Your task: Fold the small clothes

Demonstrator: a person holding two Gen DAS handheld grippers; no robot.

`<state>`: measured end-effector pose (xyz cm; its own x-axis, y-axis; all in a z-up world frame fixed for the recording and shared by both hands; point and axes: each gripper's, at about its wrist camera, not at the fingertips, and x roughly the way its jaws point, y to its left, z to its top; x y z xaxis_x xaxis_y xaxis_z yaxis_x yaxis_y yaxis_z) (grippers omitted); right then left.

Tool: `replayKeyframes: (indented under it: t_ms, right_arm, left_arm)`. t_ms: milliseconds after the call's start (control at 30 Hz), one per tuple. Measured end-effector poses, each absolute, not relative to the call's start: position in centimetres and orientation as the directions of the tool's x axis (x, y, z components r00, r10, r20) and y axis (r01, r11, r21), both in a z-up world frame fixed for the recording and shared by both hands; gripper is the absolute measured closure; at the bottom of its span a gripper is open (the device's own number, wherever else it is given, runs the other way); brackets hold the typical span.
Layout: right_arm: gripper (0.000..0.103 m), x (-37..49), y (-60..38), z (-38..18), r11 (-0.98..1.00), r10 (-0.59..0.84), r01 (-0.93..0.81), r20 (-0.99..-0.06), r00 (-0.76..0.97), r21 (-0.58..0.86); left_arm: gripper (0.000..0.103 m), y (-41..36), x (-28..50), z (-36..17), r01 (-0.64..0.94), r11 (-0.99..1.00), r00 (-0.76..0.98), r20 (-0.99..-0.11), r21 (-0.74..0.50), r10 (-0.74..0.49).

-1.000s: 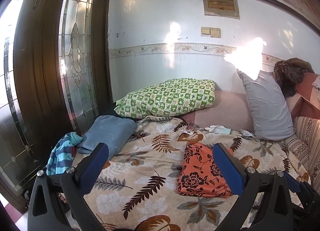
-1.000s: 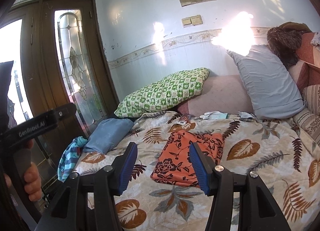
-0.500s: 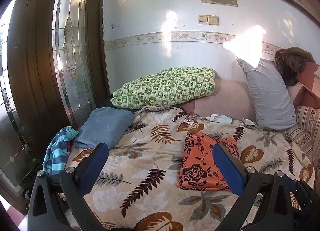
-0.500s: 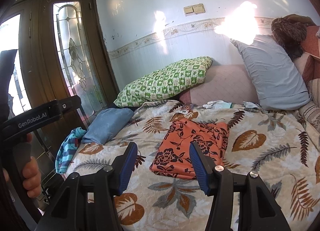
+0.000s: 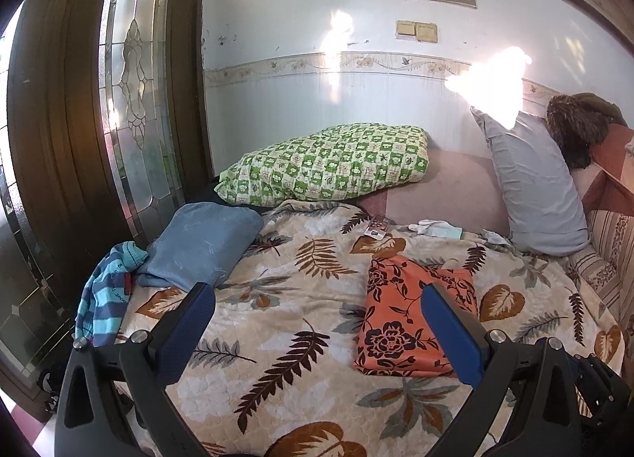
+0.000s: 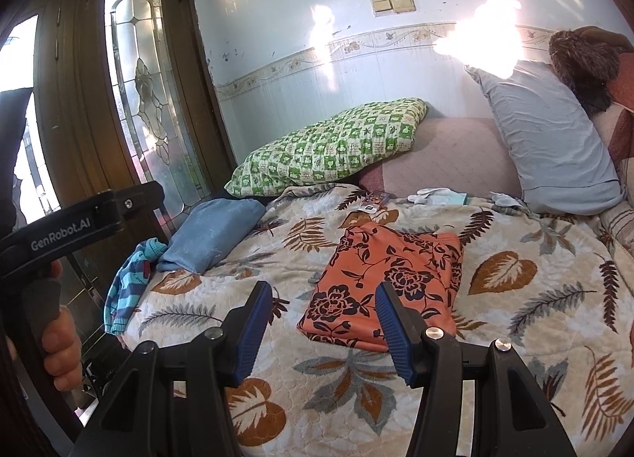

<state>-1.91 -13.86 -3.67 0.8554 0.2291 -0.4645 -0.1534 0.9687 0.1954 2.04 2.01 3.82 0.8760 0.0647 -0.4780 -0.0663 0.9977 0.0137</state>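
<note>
Right gripper (image 6: 323,318) and left gripper (image 5: 317,322) hovering released, empty, above orange floral garment (image 6: 386,278) at frame centre; advising pinching near-edge corners squarely.

Orange cloth (image 5: 408,318) with black flower print: folded into a flat rectangle, lying on the leaf-patterned bedspread (image 5: 277,322), right of centre in the left wrist view. Blue cloth (image 5: 202,243): plain, folded, thick bundle at the bed's left edge below the green checked pillow (image 5: 329,163). Striped garment (image 5: 105,290): turquoise and dark blue, crumpled, unfolded, touching the blue cloth, hanging over the bed's edge.
</note>
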Motion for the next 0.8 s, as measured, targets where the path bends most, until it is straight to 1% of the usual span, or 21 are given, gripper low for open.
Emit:
replayKeyframes:
  t_ms: [800]
  right_arm:
    - [0.045, -1.2, -12.6, -2.6, 0.978, 0.200, -0.148, -0.455, 0.868, 0.148]
  left_arm:
    - [0.000, 3.8, 2.2, 3.3, -0.059, 0.998, 0.880, -0.472, -0.008, 0.048]
